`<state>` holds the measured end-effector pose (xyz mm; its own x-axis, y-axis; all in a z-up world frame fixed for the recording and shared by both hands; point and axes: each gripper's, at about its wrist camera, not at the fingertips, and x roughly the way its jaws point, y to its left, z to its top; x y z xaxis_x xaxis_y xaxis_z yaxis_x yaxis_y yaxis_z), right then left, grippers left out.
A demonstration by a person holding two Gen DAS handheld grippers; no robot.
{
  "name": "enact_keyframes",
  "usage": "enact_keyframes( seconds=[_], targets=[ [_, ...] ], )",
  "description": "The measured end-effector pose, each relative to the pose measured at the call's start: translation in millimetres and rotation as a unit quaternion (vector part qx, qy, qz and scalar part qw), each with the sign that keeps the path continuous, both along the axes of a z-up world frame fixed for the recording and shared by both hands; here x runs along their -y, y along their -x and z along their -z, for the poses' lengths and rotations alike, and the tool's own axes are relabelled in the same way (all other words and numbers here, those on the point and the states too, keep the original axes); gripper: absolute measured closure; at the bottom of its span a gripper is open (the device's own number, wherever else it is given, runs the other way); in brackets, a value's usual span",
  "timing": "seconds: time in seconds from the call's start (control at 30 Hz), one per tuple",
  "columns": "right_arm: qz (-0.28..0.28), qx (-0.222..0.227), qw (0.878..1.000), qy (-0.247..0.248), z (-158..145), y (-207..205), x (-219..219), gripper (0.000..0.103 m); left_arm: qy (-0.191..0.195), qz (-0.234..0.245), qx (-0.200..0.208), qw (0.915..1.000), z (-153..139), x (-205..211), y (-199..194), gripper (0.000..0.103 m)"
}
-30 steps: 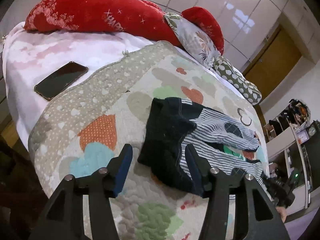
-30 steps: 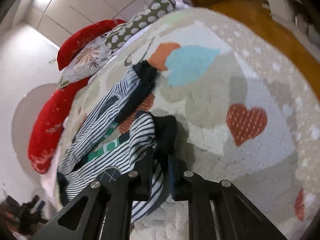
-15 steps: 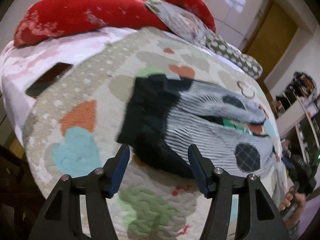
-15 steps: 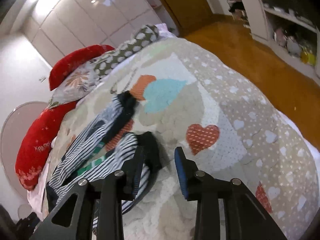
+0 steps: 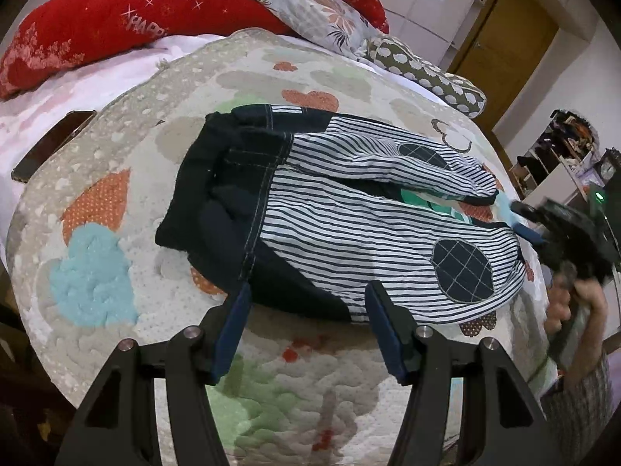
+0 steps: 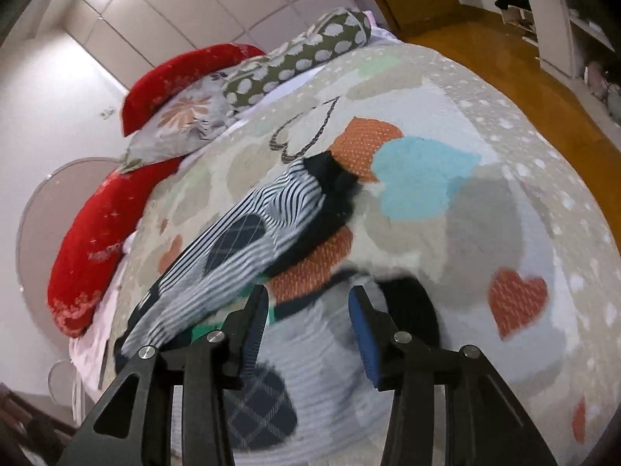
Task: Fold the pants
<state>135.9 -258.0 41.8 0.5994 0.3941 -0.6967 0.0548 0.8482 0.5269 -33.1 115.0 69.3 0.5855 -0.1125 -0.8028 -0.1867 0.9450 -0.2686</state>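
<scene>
Both of our grippers are up over the bed, and we've got the pants (image 5: 349, 209) spread flat on the quilt (image 5: 116, 178), dark waist end toward the phone side, two striped legs running away toward the far edge. Our left gripper (image 5: 306, 310) hangs at the near edge of the pants, jaws spread wide with nothing between them, one blue pad by the dark hip panel, the other by the striped leg. We can't tell whether the tips touch the cloth.

Over on the other side, our right gripper (image 6: 308, 306) sits above the leg ends, jaws apart and holding nothing; the striped cloth under it is blurred in the right wrist view. From the left wrist view we see that gripper (image 5: 559, 233) in our right hand (image 5: 574, 310) at the leg cuffs.

Each leg carries a dark checked knee patch (image 5: 462, 268). We see a bit of green fabric (image 5: 427, 202) showing between the legs. A phone (image 5: 50, 143) lies on the pale sheet beside the quilt. Up at the head of the bed we've got red pillows (image 5: 116, 19), a floral pillow (image 5: 318, 15) and a spotted bolster (image 5: 427, 73).
</scene>
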Motion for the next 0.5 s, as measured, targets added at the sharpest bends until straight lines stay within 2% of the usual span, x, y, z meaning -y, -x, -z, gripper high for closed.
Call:
enact_keyframes(
  seconds=[0.27,0.3,0.33,0.37,0.5],
  targets=[
    [0.05,-0.063,0.996,-0.025,32.5,-77.2,-16.4,0.053,0.023,-0.011,-0.011,0.9996,8.7,-14.1,-0.3,0.04],
    [0.048,-0.063,0.997,-0.025,33.6,-80.2,-18.1,0.056,0.025,-0.013,-0.012,0.9995,9.9,-16.1,0.3,0.04],
    [0.041,-0.058,0.997,-0.017,32.0,-81.2,-21.3,0.081,0.026,-0.015,-0.013,0.9995,10.8,-17.8,1.0,0.04],
    [0.033,-0.056,0.998,-0.013,30.5,-81.7,-21.9,0.095,0.027,-0.017,-0.013,0.9994,11.4,-19.7,1.4,0.04],
    [0.044,-0.034,0.998,0.028,16.3,-58.1,-15.2,0.095,0.035,-0.022,-0.017,0.999,14.8,-23.5,-0.3,0.04]
  ],
)
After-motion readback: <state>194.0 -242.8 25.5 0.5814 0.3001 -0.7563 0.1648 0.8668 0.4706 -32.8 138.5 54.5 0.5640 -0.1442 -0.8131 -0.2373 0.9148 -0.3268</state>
